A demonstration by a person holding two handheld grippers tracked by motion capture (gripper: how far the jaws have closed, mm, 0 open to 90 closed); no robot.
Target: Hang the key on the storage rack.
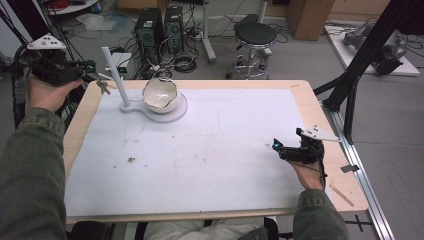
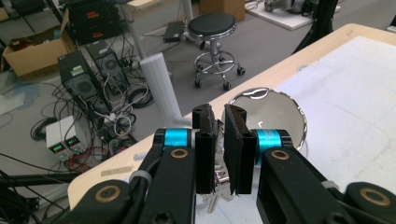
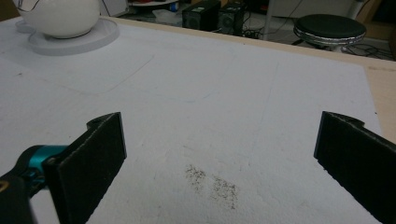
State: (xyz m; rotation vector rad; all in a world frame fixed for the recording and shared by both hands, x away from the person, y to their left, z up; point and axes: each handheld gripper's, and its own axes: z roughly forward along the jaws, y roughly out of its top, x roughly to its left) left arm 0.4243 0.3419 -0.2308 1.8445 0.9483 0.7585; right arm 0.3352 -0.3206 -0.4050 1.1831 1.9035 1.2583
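The left gripper (image 2: 218,140) is clamping a bunch of keys (image 2: 215,186) near the bowl (image 1: 160,94); the right gripper (image 3: 219,149) is resting with jaws wide apart.

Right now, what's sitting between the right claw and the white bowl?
Nothing. In the high view, bare white mat runs from the open right claw to the bowl on its round base.
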